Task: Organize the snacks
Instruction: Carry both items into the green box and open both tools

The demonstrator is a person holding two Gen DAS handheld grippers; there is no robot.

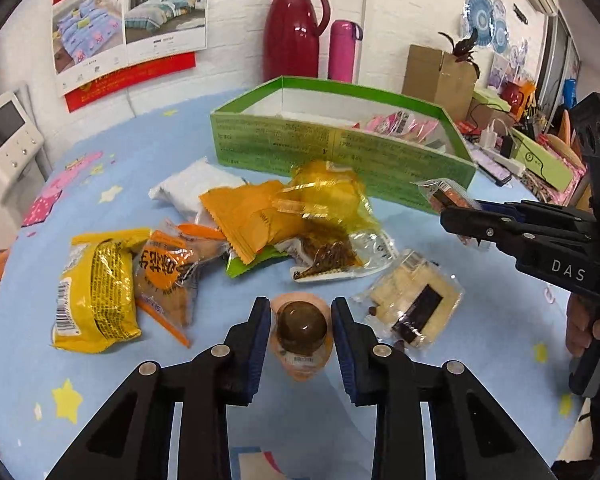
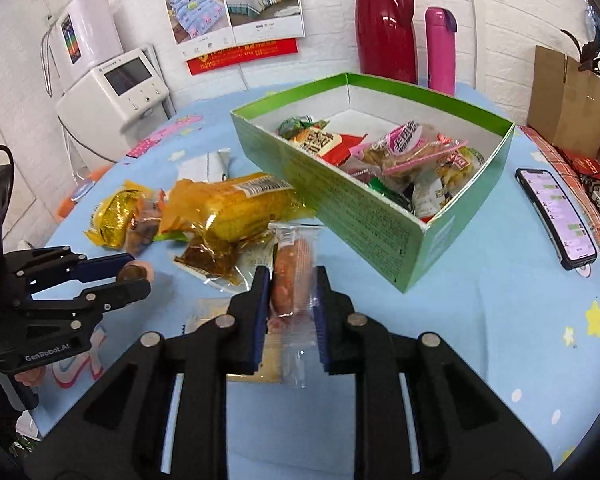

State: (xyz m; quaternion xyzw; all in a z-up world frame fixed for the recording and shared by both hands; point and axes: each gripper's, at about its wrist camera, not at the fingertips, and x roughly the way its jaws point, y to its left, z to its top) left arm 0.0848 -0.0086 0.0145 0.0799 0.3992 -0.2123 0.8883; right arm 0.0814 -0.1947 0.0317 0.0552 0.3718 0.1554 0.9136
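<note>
Left gripper (image 1: 300, 334): I have its fingers spread either side of a peach-coloured egg pack (image 1: 302, 332) with a brown egg inside; a gap shows on both sides, so nothing is clamped. The pack lies on the worktop (image 1: 228, 412).
Right gripper (image 2: 291, 312): I am holding a clear-wrapped sausage (image 2: 292, 280) between its blue pads; the pads press the wrapper on both sides and the far end of the pack points toward the box.
Green box (image 2: 364, 216): open-topped, standing on the worktop just beyond the right gripper, already holding a jumble of wrapped snacks (image 2: 404, 152).
Loose pile: a yellow corn pack (image 2: 240, 206) lies left of the box, with a gold-foil snack (image 2: 118, 216) further left. From the left wrist view I also see a yellow packet (image 1: 96, 292), an orange pouch (image 1: 246, 216), a white pouch (image 1: 192, 188) and a clear pack of pale crackers (image 1: 414, 304) just right of the egg pack.
Background: a red jug (image 2: 384, 24) and a pink flask (image 2: 440, 48) stand behind the box; a phone (image 2: 556, 216) lies to its right.
</note>
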